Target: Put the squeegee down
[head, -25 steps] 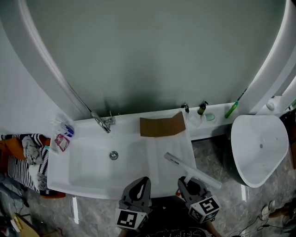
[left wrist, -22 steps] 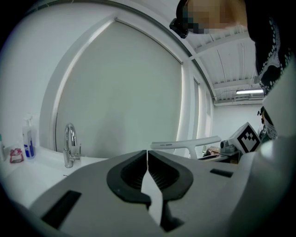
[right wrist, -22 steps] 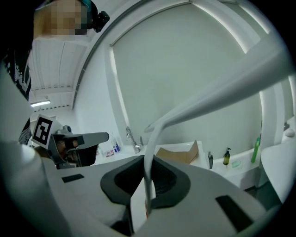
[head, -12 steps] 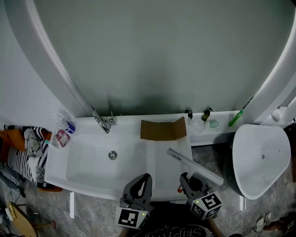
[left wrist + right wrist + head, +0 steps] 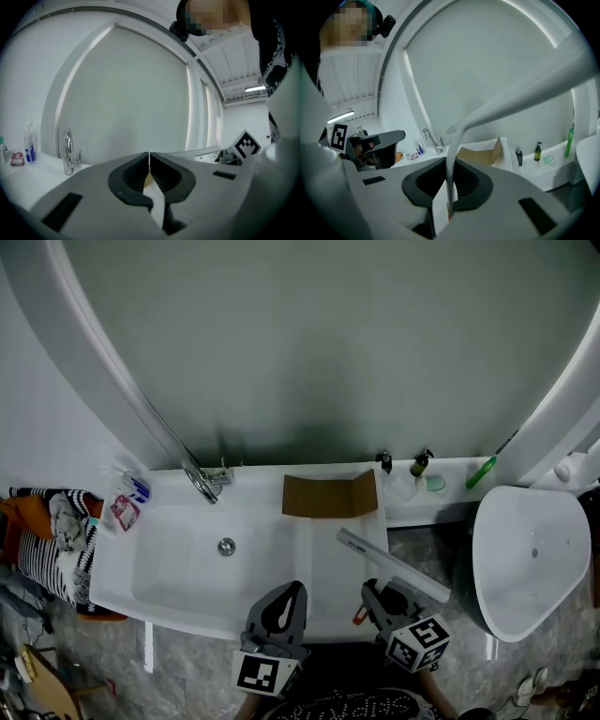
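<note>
A white squeegee (image 5: 392, 564) hangs slanted over the right end of the white washbasin counter (image 5: 323, 549), just in front of a brown cardboard piece (image 5: 328, 496). My right gripper (image 5: 377, 598) is shut on its handle. In the right gripper view the thin handle (image 5: 451, 187) runs up from between the jaws, and the blade bar (image 5: 525, 89) crosses the upper right. My left gripper (image 5: 284, 604) hovers at the counter's front edge, to the left of the right one. Its jaws meet with nothing between them (image 5: 149, 168).
The sink bowl (image 5: 178, 563) and chrome faucet (image 5: 201, 482) lie to the left. Small bottles (image 5: 419, 463), a soap dish (image 5: 433, 484) and a green tube (image 5: 482, 472) stand on the back ledge. A white toilet bowl (image 5: 530, 559) is at right, clothes (image 5: 52, 540) at left.
My right gripper has carried the squeegee a little farther over the counter, toward the cardboard. The left gripper has moved slightly the same way.
</note>
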`<state>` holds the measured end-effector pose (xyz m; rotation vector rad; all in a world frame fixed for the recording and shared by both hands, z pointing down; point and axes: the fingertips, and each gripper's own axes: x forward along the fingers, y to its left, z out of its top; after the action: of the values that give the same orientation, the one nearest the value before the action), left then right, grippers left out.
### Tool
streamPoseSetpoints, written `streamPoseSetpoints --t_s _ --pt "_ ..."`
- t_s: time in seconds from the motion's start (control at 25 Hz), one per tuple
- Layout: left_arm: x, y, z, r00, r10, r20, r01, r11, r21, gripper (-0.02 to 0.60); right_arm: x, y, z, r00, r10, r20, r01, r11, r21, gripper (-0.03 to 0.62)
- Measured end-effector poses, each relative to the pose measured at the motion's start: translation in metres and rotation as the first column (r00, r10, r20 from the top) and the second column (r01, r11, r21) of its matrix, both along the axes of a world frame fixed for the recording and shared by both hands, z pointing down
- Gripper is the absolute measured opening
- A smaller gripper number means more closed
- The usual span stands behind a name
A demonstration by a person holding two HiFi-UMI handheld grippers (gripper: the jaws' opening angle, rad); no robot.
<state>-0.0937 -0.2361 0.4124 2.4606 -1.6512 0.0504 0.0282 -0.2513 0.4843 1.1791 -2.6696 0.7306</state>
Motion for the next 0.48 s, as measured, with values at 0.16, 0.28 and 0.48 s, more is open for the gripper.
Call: streamPoseSetpoints --t_s 0.16,0.28,0.48 --pt "-0.001 -0.009 -0.003 1.0 0.013 -0.005 -0.013 1.0 0.01 0.012 -0.01 -0.014 0.015 0.997 -0.001 0.08 0.008 0.996 -0.083 0.049" --pt "-0.004 -0.015 -0.006 1.0 0.014 -0.013 -0.013 1.0 0.02 0.011 -0.013 -0.033 0.032 0.991 0.022 0.132 -0.001 0.988 -0.158 0.049" --pt "-0.013 -0.02 -0.003 1.0 -0.009 -0.014 0.009 1.0 -0.002 0.011 -0.024 -0.06 0.074 0.992 0.014 0.129 0.022 0.962 -0.273 0.049"
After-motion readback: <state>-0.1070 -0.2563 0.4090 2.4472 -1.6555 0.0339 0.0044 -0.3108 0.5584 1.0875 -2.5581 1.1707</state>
